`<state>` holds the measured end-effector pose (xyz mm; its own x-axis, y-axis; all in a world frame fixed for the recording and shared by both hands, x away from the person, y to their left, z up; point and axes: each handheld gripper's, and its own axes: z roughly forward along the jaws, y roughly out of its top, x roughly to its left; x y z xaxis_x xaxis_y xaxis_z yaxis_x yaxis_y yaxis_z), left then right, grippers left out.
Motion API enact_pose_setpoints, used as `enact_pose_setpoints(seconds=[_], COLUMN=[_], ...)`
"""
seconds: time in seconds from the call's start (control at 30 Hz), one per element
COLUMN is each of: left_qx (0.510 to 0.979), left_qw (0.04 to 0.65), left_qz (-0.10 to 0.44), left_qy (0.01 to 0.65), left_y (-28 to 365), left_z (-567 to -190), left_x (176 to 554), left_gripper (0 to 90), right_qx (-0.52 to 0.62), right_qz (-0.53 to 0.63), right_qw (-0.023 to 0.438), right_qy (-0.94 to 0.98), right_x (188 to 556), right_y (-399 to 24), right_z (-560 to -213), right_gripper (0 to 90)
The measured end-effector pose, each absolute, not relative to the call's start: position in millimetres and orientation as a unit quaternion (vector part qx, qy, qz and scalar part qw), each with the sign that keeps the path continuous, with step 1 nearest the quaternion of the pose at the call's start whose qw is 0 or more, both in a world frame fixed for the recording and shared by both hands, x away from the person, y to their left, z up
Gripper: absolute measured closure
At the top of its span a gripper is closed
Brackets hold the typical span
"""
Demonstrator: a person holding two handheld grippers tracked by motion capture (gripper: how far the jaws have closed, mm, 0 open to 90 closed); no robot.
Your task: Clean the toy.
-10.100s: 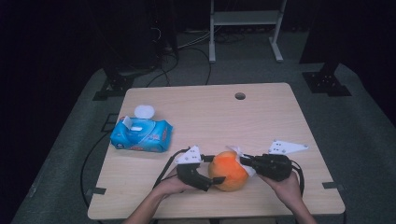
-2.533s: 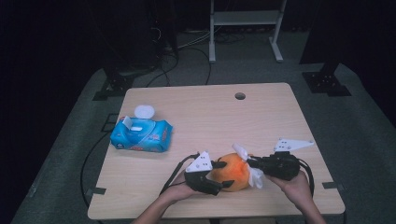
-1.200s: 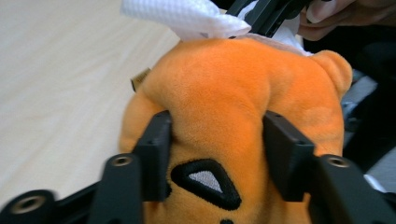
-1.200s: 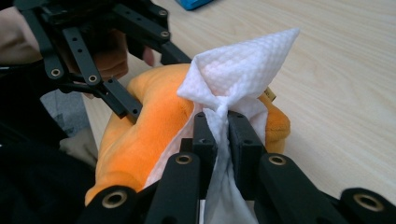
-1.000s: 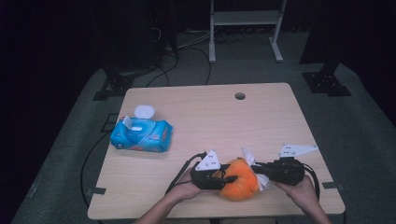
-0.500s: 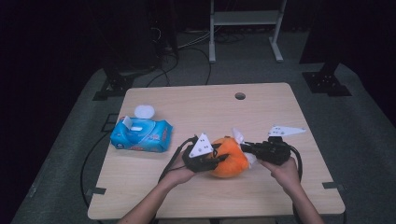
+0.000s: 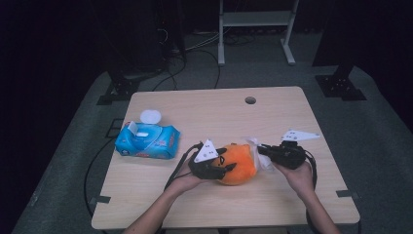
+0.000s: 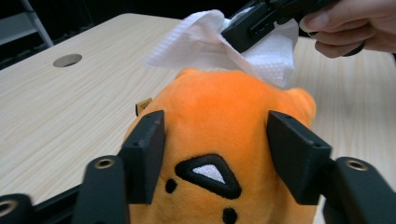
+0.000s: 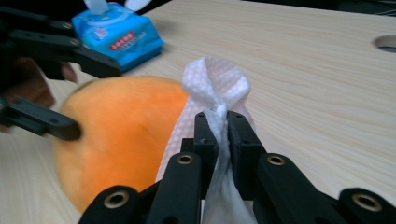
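Two tongs work one round orange plush toy (image 7: pixel 237 163) near the front of the pale wooden bench (image 7: pixel 214 114). The left tongs (image 8: pixel 212 149), jaws just widened, loosely bracket its face to steady it; the right tongs (image 9: pixel 217 133) pinch a white wipe (image 9: pixel 212 86) against its back for cleaning.

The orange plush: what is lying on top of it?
A white wipe lies over the top of the plush, pinched in the right tool. The plush surface under the wipe is covered, so it cannot be seen.
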<state>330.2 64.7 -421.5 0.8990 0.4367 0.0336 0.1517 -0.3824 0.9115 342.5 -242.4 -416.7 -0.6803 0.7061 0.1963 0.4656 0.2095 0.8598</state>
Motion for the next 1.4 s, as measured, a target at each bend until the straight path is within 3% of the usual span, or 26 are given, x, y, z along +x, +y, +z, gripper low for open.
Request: enact_pose_setpoints(seconds=[0.3,0.63,0.87,1.4], left_qx=[0.811,0.8,0.797,0.785], left_qw=[0.539,0.537,0.53,0.527], left_qz=[0.135,0.154,0.16,0.171], left_qy=[0.183,0.219,0.243,0.277], left_y=[77.1,112.2,133.4,161.0], left_z=[-408.4,-405.9,-409.2,-414.3], left_x=[325.7,323.9,318.9,314.7], left_gripper=[27.3,22.7,18.0,14.0], right_qx=[0.41,0.448,0.464,0.449], right_qz=[0.472,0.446,0.437,0.439], right_qw=[0.145,0.153,0.159,0.159], right_qy=[0.767,0.76,0.754,0.762], right_x=[344.4,339.5,334.9,317.3], right_y=[-280.8,-322.2,-337.2,-341.6], right_z=[-422.1,-438.9,-442.7,-438.7], right_gripper=[82.3,80.7,57.9,53.1])
